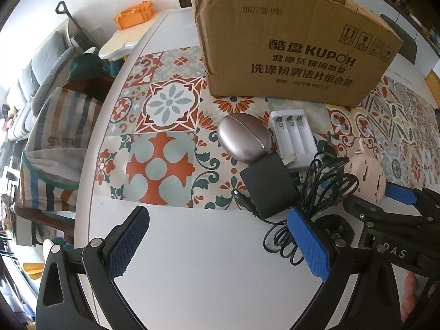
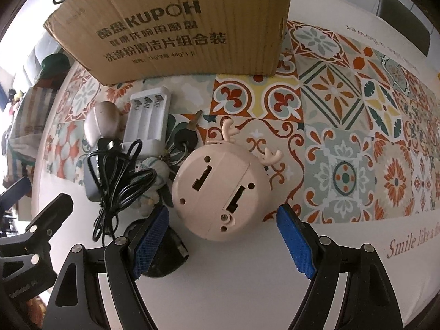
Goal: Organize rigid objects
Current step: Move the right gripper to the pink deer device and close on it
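- Right gripper [image 2: 222, 243]: fingers spread wide, straddling the near edge of the pink antlered round gadget [image 2: 220, 189] without pressing it.
- Left gripper [image 1: 217, 243]: fingers released over bare bench [image 1: 192, 247]; black power adapter [image 1: 271, 185] just beyond.
- Cardboard box [image 1: 288, 49] stands behind battery charger [image 1: 293, 134].

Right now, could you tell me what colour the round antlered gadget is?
Pale pink, antlers included; the right wrist view shows it best.
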### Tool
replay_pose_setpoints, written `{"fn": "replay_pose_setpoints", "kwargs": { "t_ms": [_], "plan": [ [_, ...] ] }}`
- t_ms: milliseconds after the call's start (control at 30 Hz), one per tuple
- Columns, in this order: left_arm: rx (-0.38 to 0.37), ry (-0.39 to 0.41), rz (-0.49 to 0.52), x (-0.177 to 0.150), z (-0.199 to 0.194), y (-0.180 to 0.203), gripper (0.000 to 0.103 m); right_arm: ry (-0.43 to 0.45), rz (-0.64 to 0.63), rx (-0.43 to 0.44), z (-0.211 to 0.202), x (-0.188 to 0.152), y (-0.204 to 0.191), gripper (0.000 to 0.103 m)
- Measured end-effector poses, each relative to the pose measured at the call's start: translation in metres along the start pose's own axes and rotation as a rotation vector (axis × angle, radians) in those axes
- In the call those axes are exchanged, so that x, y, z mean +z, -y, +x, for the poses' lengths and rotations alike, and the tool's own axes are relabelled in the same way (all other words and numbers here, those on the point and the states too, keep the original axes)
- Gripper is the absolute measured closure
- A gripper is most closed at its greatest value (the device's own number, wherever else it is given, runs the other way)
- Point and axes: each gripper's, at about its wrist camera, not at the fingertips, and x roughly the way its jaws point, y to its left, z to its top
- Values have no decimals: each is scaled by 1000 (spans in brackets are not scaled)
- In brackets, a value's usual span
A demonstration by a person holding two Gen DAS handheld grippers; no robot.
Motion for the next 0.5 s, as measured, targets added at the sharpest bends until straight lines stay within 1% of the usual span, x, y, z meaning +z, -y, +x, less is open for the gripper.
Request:
{"fn": "replay_pose_setpoints", "kwargs": {
  "t_ms": [433,500],
  "plan": [
    [-4,-17,-17,3,11,-4,1,-7,-5,-22,23,15,-12,23],
    [-5,-19,-20,3,12,-4,1,-1,-6,-29,25,16,-15,25]
  ]
}}
